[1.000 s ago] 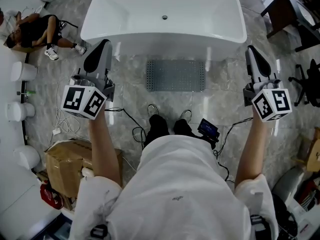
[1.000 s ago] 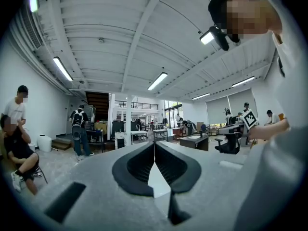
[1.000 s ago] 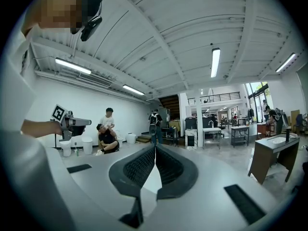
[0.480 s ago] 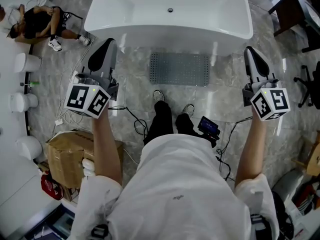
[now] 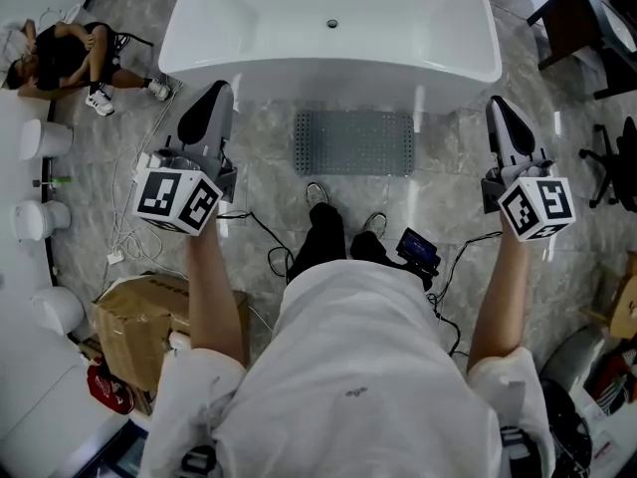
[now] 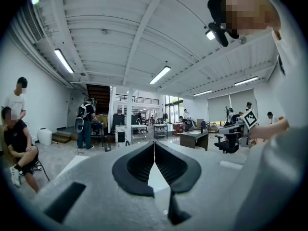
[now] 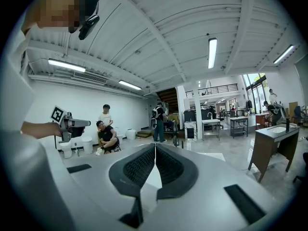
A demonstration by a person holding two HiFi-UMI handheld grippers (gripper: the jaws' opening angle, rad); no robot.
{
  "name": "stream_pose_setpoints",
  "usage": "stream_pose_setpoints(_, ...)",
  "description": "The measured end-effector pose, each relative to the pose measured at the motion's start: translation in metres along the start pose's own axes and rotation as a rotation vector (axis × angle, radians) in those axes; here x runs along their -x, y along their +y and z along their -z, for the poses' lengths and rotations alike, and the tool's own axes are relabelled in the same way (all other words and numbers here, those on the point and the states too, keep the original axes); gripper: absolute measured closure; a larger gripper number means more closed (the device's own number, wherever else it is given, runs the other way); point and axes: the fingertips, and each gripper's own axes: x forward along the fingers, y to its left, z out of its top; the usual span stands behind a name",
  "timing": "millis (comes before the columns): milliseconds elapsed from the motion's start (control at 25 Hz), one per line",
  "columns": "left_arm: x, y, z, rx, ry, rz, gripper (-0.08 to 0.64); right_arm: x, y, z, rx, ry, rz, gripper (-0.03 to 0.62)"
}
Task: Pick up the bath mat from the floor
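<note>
The grey bath mat (image 5: 353, 142) lies flat on the marble floor, right against the front of the white bathtub (image 5: 328, 28). The person's shoes stand just short of its near edge. My left gripper (image 5: 220, 92) is held up to the left of the mat and well above the floor, shut and empty. My right gripper (image 5: 495, 105) is up at the same height on the right, also shut on nothing. In the left gripper view the left gripper (image 6: 154, 144) points level out across the hall. The right gripper (image 7: 155, 146) points level too in its own view. Neither gripper view shows the mat.
A cardboard box (image 5: 149, 317) sits at the lower left. Cables (image 5: 267, 252) and a small black device (image 5: 416, 252) lie by the person's feet. A seated person (image 5: 60, 58) and white fixtures (image 5: 45, 139) line the left side. An office chair (image 5: 617, 167) stands at right.
The person's left foot has stepped a little closer to the mat. Both grippers stay raised and shut, hardly moved.
</note>
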Motion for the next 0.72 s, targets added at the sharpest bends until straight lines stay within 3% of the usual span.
stream_pose_setpoints(360, -0.038, 0.056, 0.028, -0.004, 0.041, 0.093, 0.546, -0.047, 0.013, 0.027, 0.013, 0.126, 0.089, 0.583)
stream_pose_setpoints(560, -0.052, 0.088, 0.043, 0.013, 0.048, 0.141, 0.546, -0.068, 0.027, 0.047, -0.062, 0.151, 0.076, 0.583)
stream_pose_setpoints(720, -0.068, 0.109, 0.061, 0.043, 0.066, 0.172, 0.546, -0.079, 0.026, 0.056, -0.059, 0.158, 0.128, 0.583)
